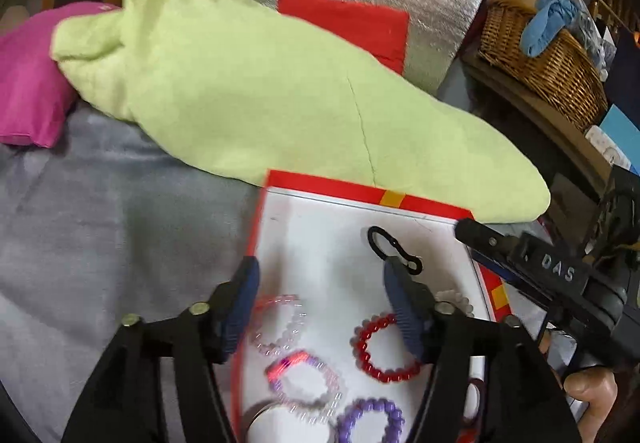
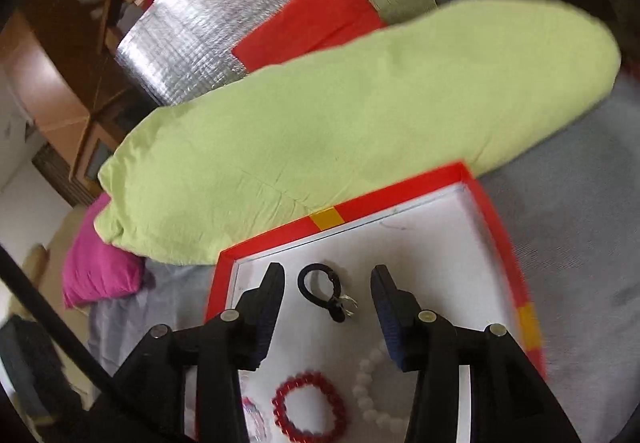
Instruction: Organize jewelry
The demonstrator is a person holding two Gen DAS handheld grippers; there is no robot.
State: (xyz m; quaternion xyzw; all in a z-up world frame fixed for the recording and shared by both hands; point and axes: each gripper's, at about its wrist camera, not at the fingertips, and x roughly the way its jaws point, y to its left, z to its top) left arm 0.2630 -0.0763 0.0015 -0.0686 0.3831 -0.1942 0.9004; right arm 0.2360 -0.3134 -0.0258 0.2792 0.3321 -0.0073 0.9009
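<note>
Bracelets, one red (image 1: 386, 349) and one purple (image 1: 370, 421), lie with a black clip (image 1: 394, 249) in the red-rimmed white tray (image 1: 360, 191) on the bed. Both the left gripper (image 1: 320, 307) and right gripper (image 2: 326, 303) hang above it with jaws spread, empty. White letters "DAS" (image 1: 558, 267) show on the right gripper's body.

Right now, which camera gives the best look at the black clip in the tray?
The right wrist view: the black clip lies whole and unblocked between that gripper's open jaws, ring and hook both visible. In the left wrist view the clip shows too, but one finger of the left gripper covers part of its hook end.
</note>
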